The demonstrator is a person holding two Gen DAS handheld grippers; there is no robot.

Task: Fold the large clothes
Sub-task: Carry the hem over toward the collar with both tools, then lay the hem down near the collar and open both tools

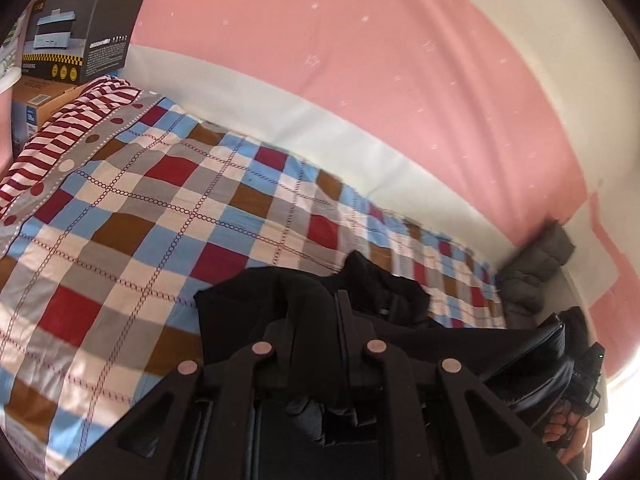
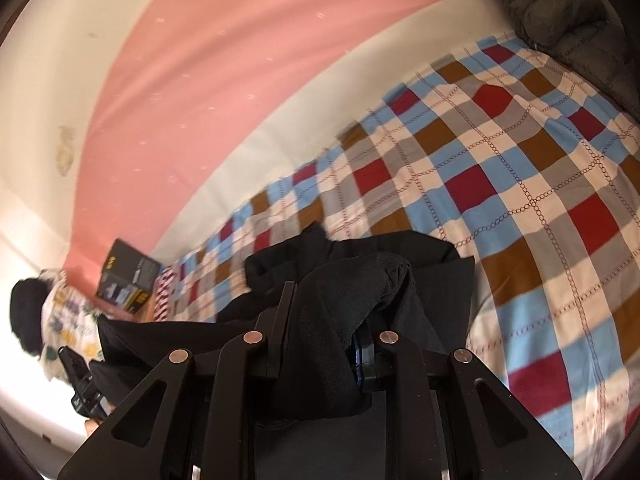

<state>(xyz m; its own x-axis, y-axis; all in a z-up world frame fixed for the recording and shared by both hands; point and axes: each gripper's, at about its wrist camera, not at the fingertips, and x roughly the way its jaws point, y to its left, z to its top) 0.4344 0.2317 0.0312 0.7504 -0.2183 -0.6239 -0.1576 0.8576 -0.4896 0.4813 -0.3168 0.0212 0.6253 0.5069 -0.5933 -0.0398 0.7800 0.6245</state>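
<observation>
Left wrist view: the left gripper (image 1: 320, 320) has its jaws clamped on a black garment (image 1: 248, 312), which lies at 6 o'clock on the checkered bed (image 1: 160, 200).

Right wrist view: the right gripper (image 2: 324, 308) pinches the same black garment (image 2: 432, 264), bunched at 6 o'clock on the bed (image 2: 520, 168).

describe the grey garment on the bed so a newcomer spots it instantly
Start at the checkered bedspread under the pink wall. Follow it to the end opposite the boxes: the grey quilted jacket lies crumpled there. It is puffy and grey, unlike the smooth black garment in both claws.
</observation>
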